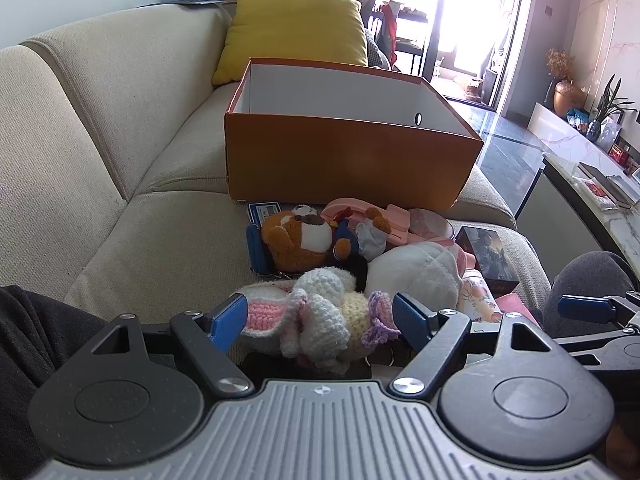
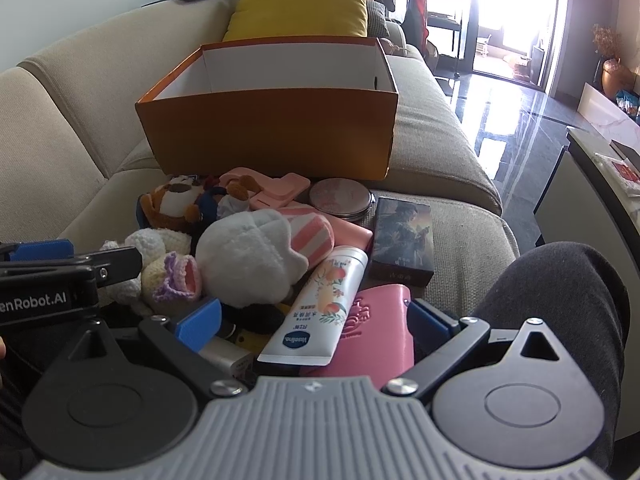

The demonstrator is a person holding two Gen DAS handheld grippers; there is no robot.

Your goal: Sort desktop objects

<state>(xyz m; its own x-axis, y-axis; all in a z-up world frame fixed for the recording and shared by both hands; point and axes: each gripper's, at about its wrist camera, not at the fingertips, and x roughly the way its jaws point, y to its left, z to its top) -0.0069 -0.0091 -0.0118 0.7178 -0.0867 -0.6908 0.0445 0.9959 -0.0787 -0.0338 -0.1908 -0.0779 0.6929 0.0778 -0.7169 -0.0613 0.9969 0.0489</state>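
A pile of small objects lies on the beige sofa in front of an open orange box [image 1: 344, 160], also in the right wrist view [image 2: 272, 132]. My left gripper [image 1: 320, 320] is open, its blue pads on either side of a crocheted bunny [image 1: 320, 312]. Behind it lie a brown plush [image 1: 300, 240] and a white plush [image 1: 416, 272]. My right gripper [image 2: 316, 320] is open around a white lotion tube [image 2: 320, 304] and a pink wallet [image 2: 376, 328]. A round tin [image 2: 340, 200] and a dark card box [image 2: 404, 236] lie beyond.
A yellow cushion [image 1: 296, 32] leans on the sofa back behind the box. A person's knee in dark trousers [image 2: 560, 300] is at the right. A glossy floor and a marble-topped table [image 1: 592, 172] lie right of the sofa.
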